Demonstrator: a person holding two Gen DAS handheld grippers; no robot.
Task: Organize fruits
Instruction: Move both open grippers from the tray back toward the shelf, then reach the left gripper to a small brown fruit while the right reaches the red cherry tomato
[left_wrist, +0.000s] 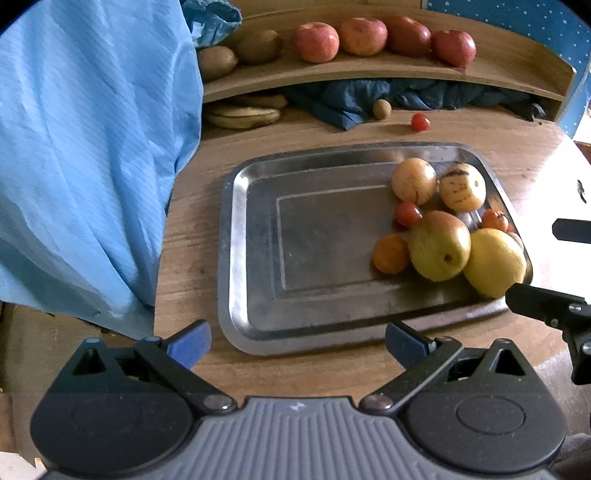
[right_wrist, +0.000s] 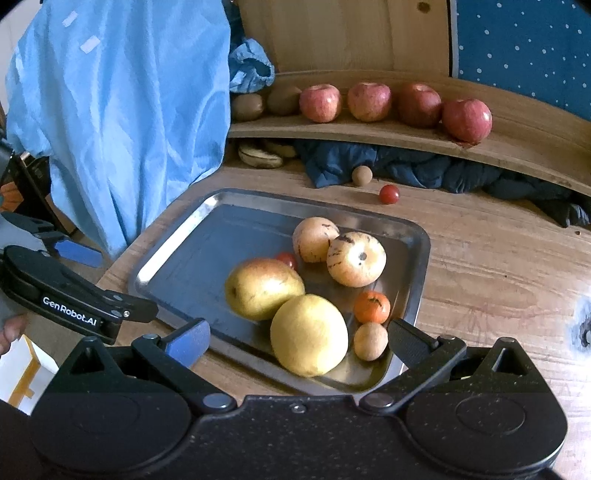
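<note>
A steel tray on the wooden table holds a yellow lemon, a yellow-red apple, two pale speckled fruits, oranges, a small tomato and a small brown fruit. My left gripper hangs open over the tray's near edge, holding nothing. My right gripper is open with the lemon just ahead, between its fingers but untouched. Several red apples and kiwis line the shelf.
A loose tomato and a small brown fruit lie on the table behind the tray. Bananas and dark blue cloth sit under the shelf. A light blue garment hangs at left.
</note>
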